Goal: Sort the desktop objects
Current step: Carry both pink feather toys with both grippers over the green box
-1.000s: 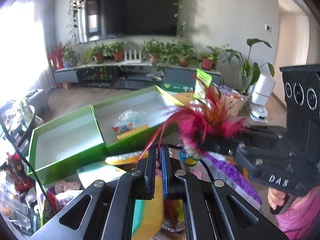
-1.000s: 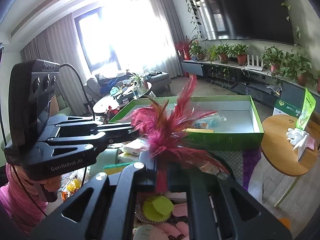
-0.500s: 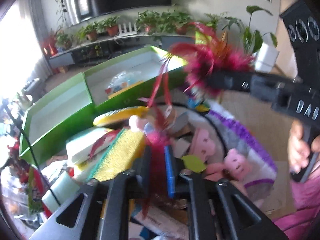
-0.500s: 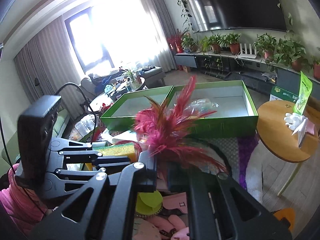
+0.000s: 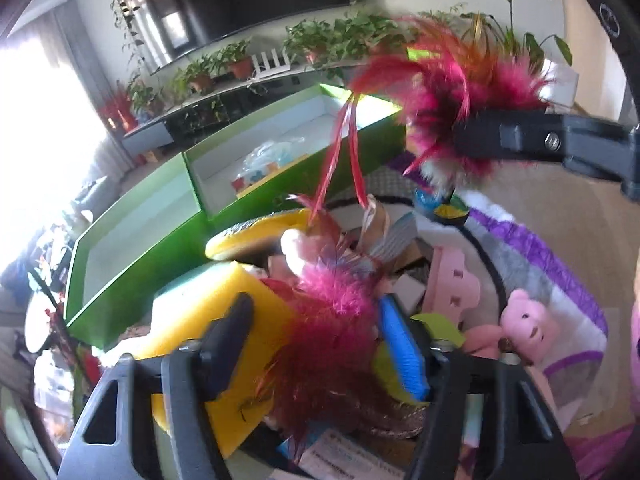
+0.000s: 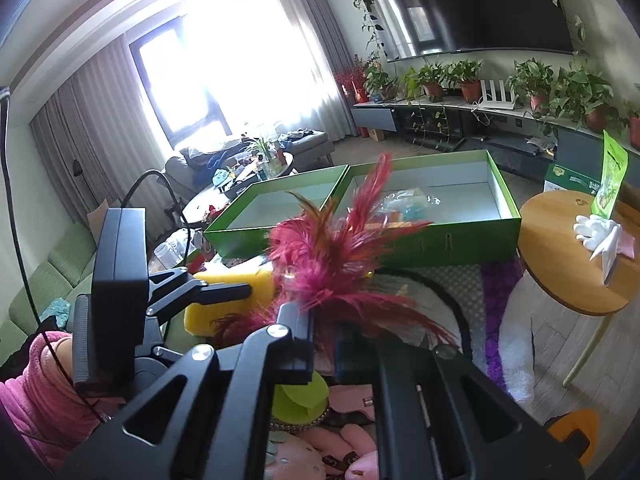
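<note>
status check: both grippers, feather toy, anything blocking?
Left gripper open, jaws just opened, feather tuft loose between them. Right gripper shut on feather toy. Green box beyond; cluttered pile with yellow sponge underneath.

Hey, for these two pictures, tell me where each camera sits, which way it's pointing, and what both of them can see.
Left wrist: sits on the left gripper, tilted down at a cluttered pile with a yellow sponge; its jaws have just been opening, a feather tuft lying loose between them; the right gripper crosses the upper right.
Right wrist: sits on the right gripper, shut on a pink feather toy, facing the window; the left gripper and a pink sleeve show at left.
Shared: green box, feather toy, sponge, potted plants.
</note>
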The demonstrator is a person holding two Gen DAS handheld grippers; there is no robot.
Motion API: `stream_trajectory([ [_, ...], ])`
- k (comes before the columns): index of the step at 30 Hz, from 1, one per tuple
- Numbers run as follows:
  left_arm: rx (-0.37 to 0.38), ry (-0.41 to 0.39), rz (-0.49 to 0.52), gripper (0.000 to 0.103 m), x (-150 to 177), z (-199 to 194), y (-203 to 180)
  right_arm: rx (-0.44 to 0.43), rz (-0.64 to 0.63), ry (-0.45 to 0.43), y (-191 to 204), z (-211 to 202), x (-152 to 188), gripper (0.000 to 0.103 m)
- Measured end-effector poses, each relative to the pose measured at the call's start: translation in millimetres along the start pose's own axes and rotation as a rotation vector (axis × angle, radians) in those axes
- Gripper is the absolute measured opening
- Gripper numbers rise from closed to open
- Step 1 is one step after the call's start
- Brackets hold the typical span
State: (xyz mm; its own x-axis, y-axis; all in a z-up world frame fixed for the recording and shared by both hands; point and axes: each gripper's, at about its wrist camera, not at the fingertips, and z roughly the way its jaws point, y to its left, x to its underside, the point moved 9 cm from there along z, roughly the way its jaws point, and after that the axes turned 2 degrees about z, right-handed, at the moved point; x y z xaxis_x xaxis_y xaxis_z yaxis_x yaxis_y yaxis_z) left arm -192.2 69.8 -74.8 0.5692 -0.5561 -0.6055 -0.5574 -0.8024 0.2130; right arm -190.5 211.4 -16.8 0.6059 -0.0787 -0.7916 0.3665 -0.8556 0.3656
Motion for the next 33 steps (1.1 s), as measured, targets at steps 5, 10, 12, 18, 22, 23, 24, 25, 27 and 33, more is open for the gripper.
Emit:
stream_trajectory([
  [5,0.042,-0.004,0.031,0.042,4,-8,-14,0.004,0.015,0.005,-7,-1,4,0.008],
  [10,0.001,0.053,0.083,0.042,20,2,-16,-0.006,0.024,0.006,-9,-1,4,0.008],
  [12,0.010,0.049,0.064,0.042,22,2,-15,-0.012,0.021,0.006,-8,-1,6,0.008],
  [18,0.035,0.089,0.046,0.009,12,21,-18,-0.018,0.038,0.008,-10,2,6,0.008],
  [22,0.046,0.081,0.059,0.004,12,24,-21,-0.014,0.045,0.011,-12,2,9,0.008],
  [23,0.059,0.069,0.048,0.004,11,21,-21,-0.013,0.044,0.012,-13,1,9,0.008],
  [24,0.065,0.055,0.037,0.004,9,17,-19,-0.009,0.044,0.012,-14,1,10,0.008],
  [25,0.068,0.037,0.028,0.004,5,12,-18,-0.007,0.045,0.011,-15,0,9,0.008],
  [27,0.069,0.002,0.012,0.004,-3,2,-14,-0.007,0.052,0.007,-17,-1,7,0.009],
  [33,0.087,-0.075,0.000,0.004,-27,-27,-7,-0.017,0.049,-0.005,-14,-4,2,0.009],
])
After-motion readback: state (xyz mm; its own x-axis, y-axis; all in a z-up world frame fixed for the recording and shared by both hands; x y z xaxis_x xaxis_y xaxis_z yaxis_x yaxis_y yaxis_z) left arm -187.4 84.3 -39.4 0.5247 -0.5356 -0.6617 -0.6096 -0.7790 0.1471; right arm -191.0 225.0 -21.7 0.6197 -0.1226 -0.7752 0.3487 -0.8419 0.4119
